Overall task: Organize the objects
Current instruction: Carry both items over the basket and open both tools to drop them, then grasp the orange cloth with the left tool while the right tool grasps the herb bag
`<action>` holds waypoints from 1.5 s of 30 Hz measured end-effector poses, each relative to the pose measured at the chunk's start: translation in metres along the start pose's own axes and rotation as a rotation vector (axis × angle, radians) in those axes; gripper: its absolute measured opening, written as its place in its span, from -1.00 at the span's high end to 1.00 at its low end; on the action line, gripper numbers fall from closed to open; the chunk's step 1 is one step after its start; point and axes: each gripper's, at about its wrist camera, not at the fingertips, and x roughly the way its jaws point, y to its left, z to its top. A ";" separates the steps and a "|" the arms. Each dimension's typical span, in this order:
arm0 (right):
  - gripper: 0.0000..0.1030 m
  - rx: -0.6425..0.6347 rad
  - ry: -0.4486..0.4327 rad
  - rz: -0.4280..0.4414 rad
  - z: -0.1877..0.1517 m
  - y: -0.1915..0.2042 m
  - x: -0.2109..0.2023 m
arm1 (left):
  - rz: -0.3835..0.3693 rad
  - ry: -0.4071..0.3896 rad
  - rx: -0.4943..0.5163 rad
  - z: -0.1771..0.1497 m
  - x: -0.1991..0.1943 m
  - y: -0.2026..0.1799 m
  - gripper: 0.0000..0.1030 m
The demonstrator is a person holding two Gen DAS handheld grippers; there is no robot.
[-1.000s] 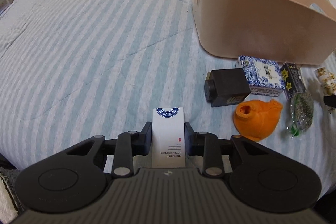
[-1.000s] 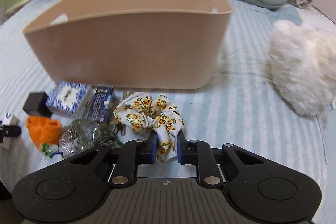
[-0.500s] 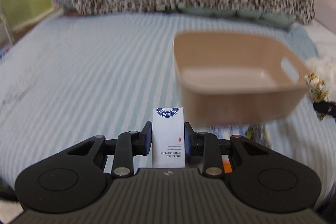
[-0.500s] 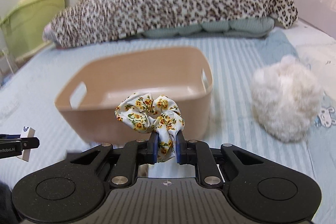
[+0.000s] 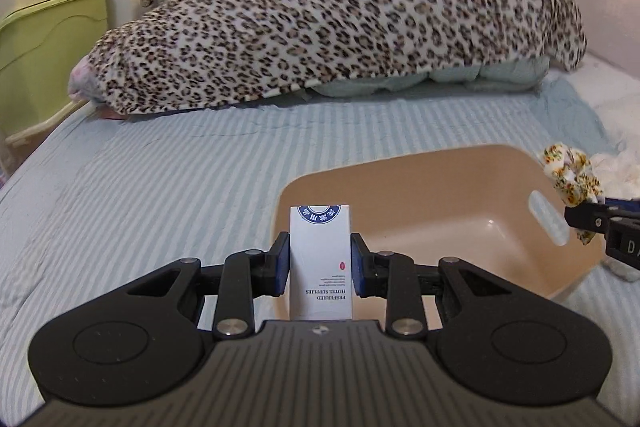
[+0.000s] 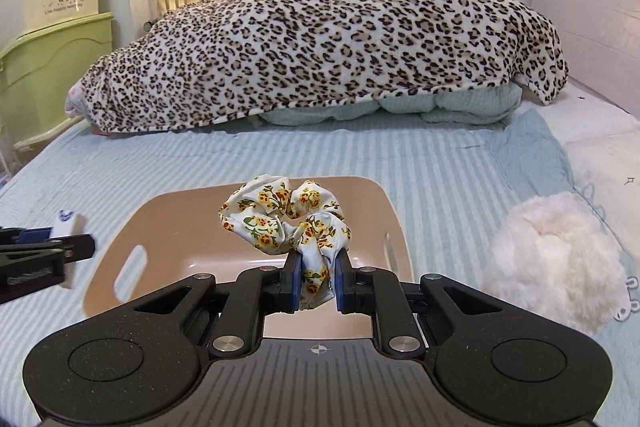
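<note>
My left gripper point(image 5: 320, 263) is shut on a small white box point(image 5: 320, 259) with a blue round logo, held upright above the near left rim of the beige plastic basket point(image 5: 460, 183). My right gripper point(image 6: 316, 279) is shut on a floral scrunchie point(image 6: 280, 219) and holds it over the basket's point(image 6: 188, 199) near side. The scrunchie point(image 5: 570, 175) and the right gripper point(image 5: 600, 223) show at the right edge of the left wrist view. The left gripper point(image 6: 60, 247) with the box point(image 6: 70, 227) shows at the left of the right wrist view. The basket's inside looks bare.
The basket sits on a blue striped bedspread point(image 5: 160, 187). A fluffy white cushion point(image 6: 556, 259) lies right of the basket. A leopard-print blanket point(image 6: 320, 43) covers the pillows at the head of the bed. Green and cream storage bins point(image 6: 48, 27) stand at left.
Both grippers have risen from the bed surface with their objects and now hover over the basket. The loose items near the basket have dropped out of view.
</note>
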 end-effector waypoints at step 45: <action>-0.97 -0.138 0.204 -0.023 -0.095 0.028 -0.051 | -0.048 0.203 -0.016 -0.107 -0.045 0.024 -0.71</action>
